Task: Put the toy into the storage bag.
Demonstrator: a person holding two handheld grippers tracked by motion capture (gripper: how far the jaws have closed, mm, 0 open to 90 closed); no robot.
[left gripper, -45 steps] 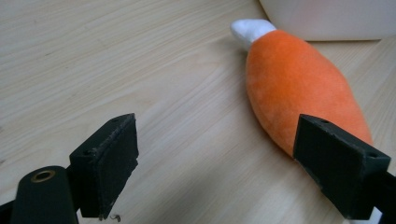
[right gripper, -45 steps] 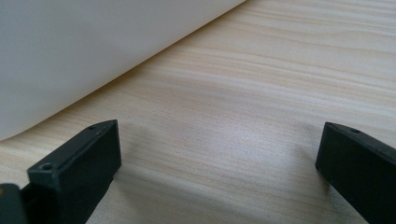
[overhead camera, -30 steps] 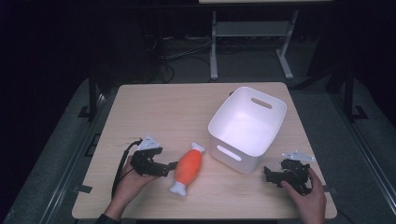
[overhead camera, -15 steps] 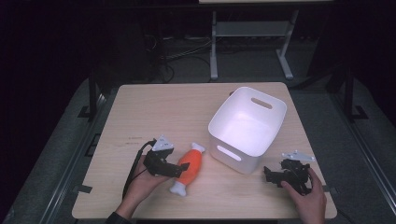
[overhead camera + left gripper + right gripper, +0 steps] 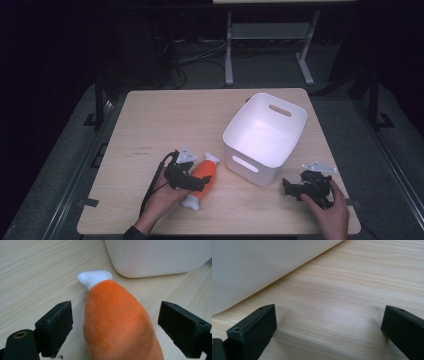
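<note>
**Plush drumstick lined up between the jaws – grab not made yet**

So the orange plush toy lies on the worktop near the front edge, just left of the white bin, its white tip pointing towards the far side. The left hand-held gripper sits right over its middle, coming in from the left. In the left gripper view the jaws stand wide, one on each side of the orange body, with a visible gap on both sides – nothing pinched yet.

How it'll handle, my guess: soft, fuzzy, very light. It should squash under the pads rather than slip, and there's nothing fragile about it. The fat orange belly looks like the place to take hold, since the jaws already straddle it; the narrow white ends would likely flop or pull out. Squeeze enough to dent the stuffing and it should lift fine.

The right hand-held gripper rests on the worktop at the near right, just beside the bin's near corner, well apart from the toy. Its jaws are wide too, holding nothing, bare wood between them.
</note>
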